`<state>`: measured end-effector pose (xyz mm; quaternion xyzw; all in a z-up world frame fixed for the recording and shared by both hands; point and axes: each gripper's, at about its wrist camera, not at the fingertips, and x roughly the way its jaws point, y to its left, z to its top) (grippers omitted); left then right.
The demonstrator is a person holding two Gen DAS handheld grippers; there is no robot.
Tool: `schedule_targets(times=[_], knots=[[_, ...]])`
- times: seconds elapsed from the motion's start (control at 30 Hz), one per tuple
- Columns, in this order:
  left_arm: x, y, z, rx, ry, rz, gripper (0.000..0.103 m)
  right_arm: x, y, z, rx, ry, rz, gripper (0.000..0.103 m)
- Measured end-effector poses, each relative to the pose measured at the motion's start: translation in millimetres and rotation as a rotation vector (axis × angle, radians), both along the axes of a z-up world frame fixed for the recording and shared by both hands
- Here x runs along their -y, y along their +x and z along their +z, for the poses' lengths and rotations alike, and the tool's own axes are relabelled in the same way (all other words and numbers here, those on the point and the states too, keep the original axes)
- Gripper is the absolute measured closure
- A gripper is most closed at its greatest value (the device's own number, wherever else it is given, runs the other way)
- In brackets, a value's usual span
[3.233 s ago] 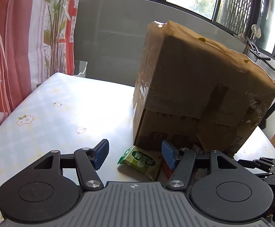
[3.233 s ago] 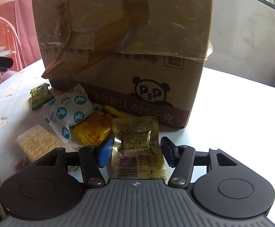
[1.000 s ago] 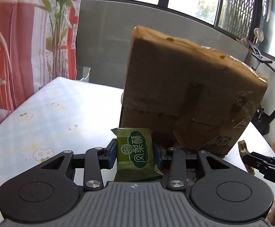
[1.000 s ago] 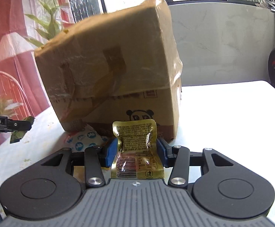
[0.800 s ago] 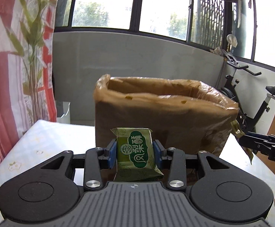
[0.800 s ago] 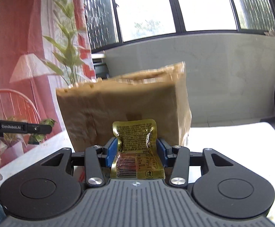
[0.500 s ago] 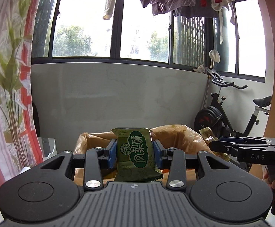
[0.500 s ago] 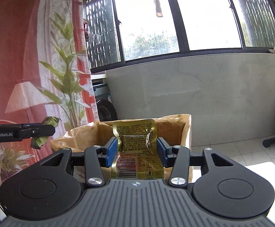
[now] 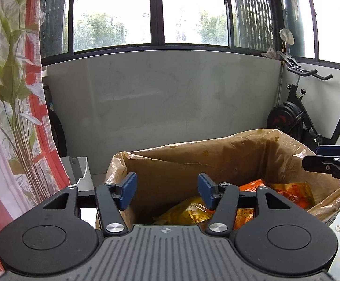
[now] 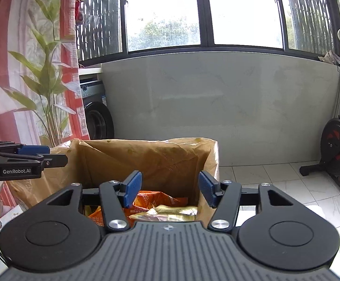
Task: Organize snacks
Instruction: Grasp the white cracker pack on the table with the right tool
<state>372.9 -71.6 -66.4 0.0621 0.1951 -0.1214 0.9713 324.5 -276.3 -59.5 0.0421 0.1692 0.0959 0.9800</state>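
Both tools hang over the open box (image 9: 193,159), left tool (image 9: 167,190) and right tool (image 10: 170,188) opening up, nothing between the pads; snack packets (image 10: 160,205) inside, probably chips.

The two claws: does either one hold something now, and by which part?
Nothing is held. The left claw and the right claw are both opening, empty, over the box of snacks.
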Motion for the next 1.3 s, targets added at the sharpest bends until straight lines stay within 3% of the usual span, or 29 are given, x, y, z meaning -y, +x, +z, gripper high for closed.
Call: schedule_targets(times=[0.13, 0.4, 0.6, 0.73, 0.9, 1.07, 1.2, 1.3], knots=[[-14, -15, 3, -0.029, -0.034, -0.017, 0.042, -3, -17, 3, 0.014, -0.007, 0.016, 0.044], [-46, -71, 10, -0.055, -0.105, -0.066, 0.042, -8, -66, -1, 0.033, 0.082, 0.059, 0.044], [-65, -110, -14, -0.078, -0.118, -0.055, 0.042, -19, -107, -26, 0.031, 0.116, 0.083, 0.044], [-75, -118, -41, -0.142, -0.132, -0.026, 0.042, -32, -122, -58, -0.031, 0.125, 0.111, 0.044], [-91, -125, -72, -0.138, -0.143, 0.081, 0.042, -62, -118, -100, -0.152, 0.044, 0.178, 0.036], [-109, -128, -99, -0.210, -0.213, 0.151, 0.042, -99, -114, -144, -0.258, -0.118, 0.314, 0.036], [-114, -129, -111, -0.244, -0.215, 0.172, 0.042, -116, -114, -157, -0.284, -0.239, 0.409, 0.028], [-113, -130, -115, -0.253, -0.218, 0.169, 0.042, -121, -106, -163, -0.307, -0.278, 0.432, 0.027]])
